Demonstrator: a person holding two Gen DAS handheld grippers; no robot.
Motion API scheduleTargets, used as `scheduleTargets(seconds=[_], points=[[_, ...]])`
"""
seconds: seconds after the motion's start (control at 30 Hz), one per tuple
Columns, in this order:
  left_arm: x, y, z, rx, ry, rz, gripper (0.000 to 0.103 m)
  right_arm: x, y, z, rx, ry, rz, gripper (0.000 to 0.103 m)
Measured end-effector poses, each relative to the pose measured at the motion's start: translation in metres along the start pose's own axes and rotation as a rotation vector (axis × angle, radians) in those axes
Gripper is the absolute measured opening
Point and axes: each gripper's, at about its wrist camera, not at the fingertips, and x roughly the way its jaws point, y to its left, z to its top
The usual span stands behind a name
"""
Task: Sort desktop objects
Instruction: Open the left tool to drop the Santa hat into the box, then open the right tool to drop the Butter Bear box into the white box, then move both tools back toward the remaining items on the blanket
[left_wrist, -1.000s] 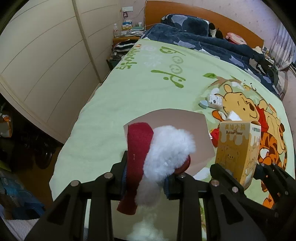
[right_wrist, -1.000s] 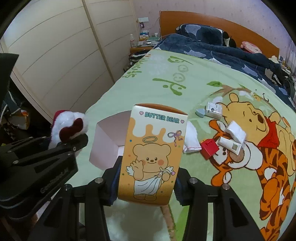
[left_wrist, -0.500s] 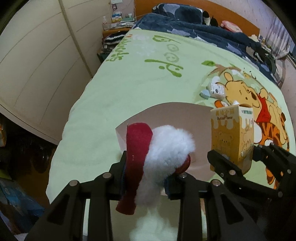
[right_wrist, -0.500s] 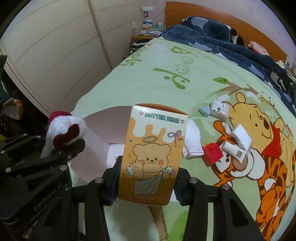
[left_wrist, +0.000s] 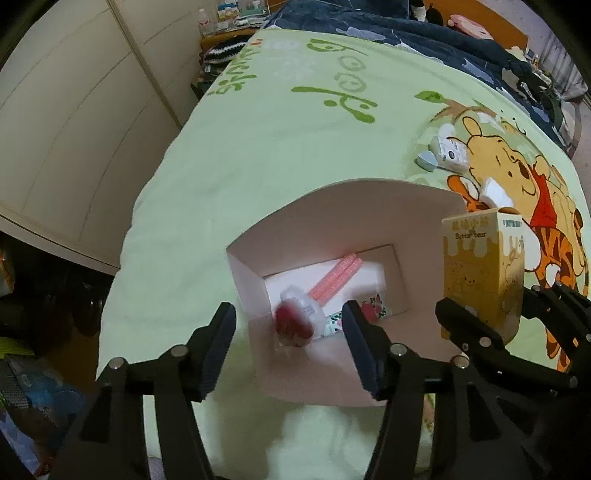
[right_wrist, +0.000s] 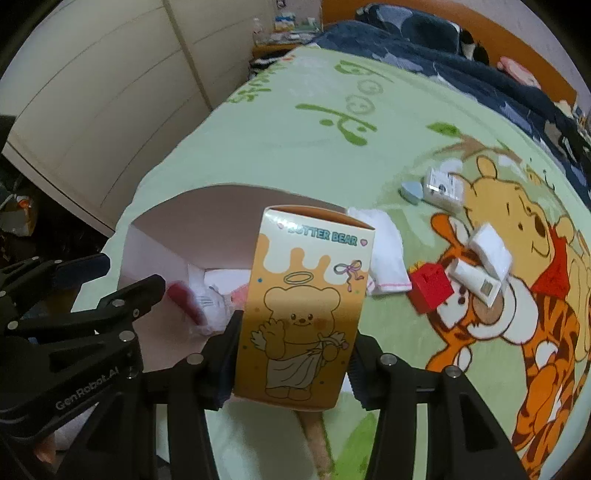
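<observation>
An open pink cardboard box (left_wrist: 332, 206) sits on the green bedspread. A red and white plush toy (left_wrist: 295, 321) lies blurred inside it, beside a pink ribbed item (left_wrist: 336, 277). My left gripper (left_wrist: 288, 310) hangs just over the box with its jaws opening; nothing is between the pads. In the right wrist view the left gripper (right_wrist: 131, 273) is over the box's left side, with the plush (right_wrist: 199, 299) below it. My right gripper (right_wrist: 295, 332) holds an upright orange Butter Bear carton (right_wrist: 306, 306) by its sides, its jaws just easing apart. The carton (left_wrist: 480, 273) stands at the box's right edge.
On the cartoon print to the right lie a white sock (right_wrist: 384, 258), a red block (right_wrist: 430, 288), two white packets (right_wrist: 476, 284), a small white device (right_wrist: 441, 186) and a blue-grey piece (right_wrist: 412, 190). The bed's edge drops off at the left, beside wardrobe doors (left_wrist: 74, 129).
The left jaws have spread and let the plush go; it has dropped into the pink box. Both grippers have sunk closer to the box, the right one carrying the carton.
</observation>
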Motion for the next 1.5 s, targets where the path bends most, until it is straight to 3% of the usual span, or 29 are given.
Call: scheduleTargets(seconds=[0.3, 0.73, 0.93, 1.17, 1.5], points=[[0.001, 0.007, -0.001, -0.027, 0.029, -0.033, 0.066, -0.007, 0.004, 0.003, -0.028, -0.025, -0.011, 0.050], [-0.080, -0.017, -0.018, -0.012, -0.129, -0.054, 0.067, -0.097, -0.015, -0.018, 0.035, -0.209, 0.032, 0.050], [-0.103, -0.051, -0.040, 0.025, -0.146, -0.123, 0.072, -0.125, -0.054, -0.066, 0.142, -0.229, 0.018, 0.050], [-0.100, -0.114, -0.072, 0.120, -0.110, -0.197, 0.072, -0.132, -0.119, -0.127, 0.314, -0.199, -0.071, 0.050], [-0.081, -0.193, -0.081, 0.248, -0.079, -0.218, 0.072, -0.132, -0.181, -0.155, 0.415, -0.186, -0.162, 0.050]])
